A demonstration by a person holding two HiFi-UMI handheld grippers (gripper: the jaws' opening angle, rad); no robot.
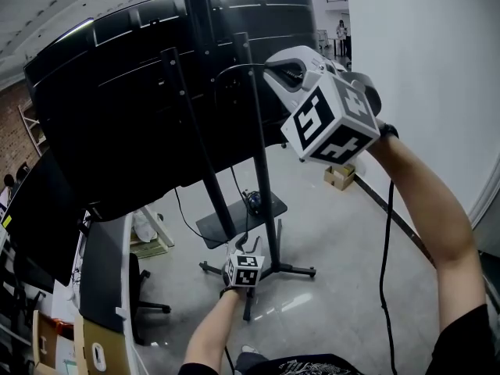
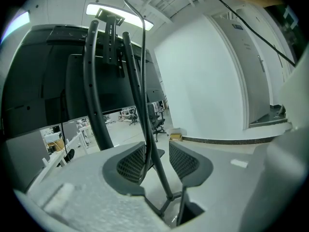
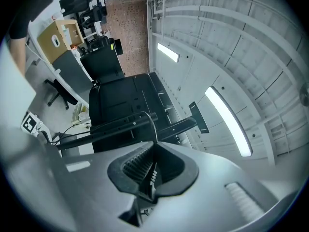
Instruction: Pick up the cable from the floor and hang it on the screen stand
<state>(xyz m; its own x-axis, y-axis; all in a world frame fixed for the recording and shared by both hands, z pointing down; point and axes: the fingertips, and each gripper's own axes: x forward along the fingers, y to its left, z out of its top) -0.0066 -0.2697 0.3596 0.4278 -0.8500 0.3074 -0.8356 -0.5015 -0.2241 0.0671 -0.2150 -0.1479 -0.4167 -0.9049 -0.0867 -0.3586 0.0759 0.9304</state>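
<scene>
The thin black cable (image 1: 236, 184) runs from the top of the black screen stand (image 1: 262, 170) down to its base. My right gripper (image 1: 275, 73) is raised beside the stand's upper posts, behind the big dark screen (image 1: 117, 100). It is shut on the cable (image 3: 153, 124), which arcs out of the right gripper (image 3: 153, 166) toward the stand's bars (image 3: 116, 129). My left gripper (image 1: 244, 250) is low by the stand's feet. In its own view the left gripper (image 2: 157, 161) is open. The cable (image 2: 144, 81) passes loosely between the pads, close to the left pad (image 2: 130, 164).
A white wall (image 1: 422, 53) stands close on the right, with a cardboard box (image 1: 340, 176) at its foot. The stand's base plate (image 1: 238, 217) and legs spread over the glossy floor. A desk and office chair (image 1: 137, 287) sit at the left. A black lead (image 1: 385, 241) hangs under my right arm.
</scene>
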